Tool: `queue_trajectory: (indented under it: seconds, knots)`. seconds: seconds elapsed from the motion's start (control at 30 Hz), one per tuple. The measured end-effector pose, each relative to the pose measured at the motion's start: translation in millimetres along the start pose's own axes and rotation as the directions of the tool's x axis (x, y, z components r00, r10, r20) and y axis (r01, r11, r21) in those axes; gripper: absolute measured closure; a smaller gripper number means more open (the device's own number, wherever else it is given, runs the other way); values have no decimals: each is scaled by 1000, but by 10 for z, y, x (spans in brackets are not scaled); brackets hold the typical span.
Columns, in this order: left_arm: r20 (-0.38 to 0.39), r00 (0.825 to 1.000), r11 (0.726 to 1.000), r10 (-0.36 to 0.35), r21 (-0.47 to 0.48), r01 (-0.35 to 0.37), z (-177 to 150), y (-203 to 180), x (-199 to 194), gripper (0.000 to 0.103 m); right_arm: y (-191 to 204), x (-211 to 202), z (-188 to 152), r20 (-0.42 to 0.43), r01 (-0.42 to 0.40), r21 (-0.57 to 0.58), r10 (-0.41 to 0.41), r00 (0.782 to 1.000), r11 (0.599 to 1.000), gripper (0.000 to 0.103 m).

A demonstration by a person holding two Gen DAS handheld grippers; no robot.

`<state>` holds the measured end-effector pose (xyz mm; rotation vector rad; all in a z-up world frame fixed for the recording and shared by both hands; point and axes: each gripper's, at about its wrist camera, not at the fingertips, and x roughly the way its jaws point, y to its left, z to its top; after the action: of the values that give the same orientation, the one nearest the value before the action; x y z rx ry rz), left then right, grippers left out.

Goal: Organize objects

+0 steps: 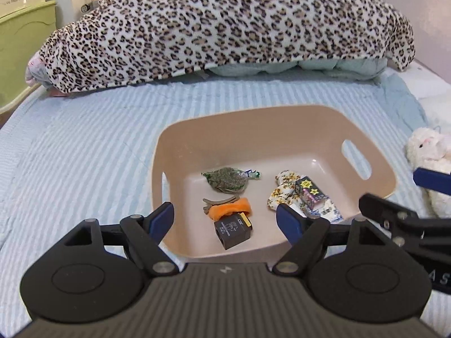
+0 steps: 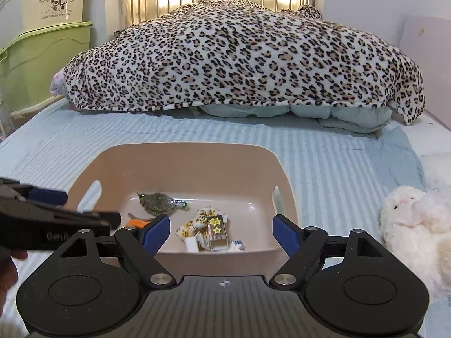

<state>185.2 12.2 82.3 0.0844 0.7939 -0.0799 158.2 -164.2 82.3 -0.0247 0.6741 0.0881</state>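
Well, both the left gripper and right gripper hung released, jaws empty, above the beige basket on the bed; inside lay a black box (label unreadable), its neighbours half-hidden.

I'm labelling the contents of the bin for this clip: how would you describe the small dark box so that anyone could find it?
On the striped blue bedspread sits a beige plastic bin with slot handles. Inside it, nearest the front wall, lies the small dark box, just below an orange fabric piece. It is the only dark, hard-edged cube there, with a yellow panel on one side.
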Motion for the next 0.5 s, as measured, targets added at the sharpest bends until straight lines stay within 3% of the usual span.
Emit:
queue_trajectory:
  seconds: [0.2, 0.5]
  knots:
    - [33, 999, 1000, 15, -9, -14, -113, 3, -377, 23, -54, -405, -52, 14, -2, 33, 1, 1000, 999, 17]
    - [41, 999, 1000, -21, -11, 22, -514, -39, -880, 23, -69, -969, -296, 31, -16, 53, 15, 999, 998, 17]
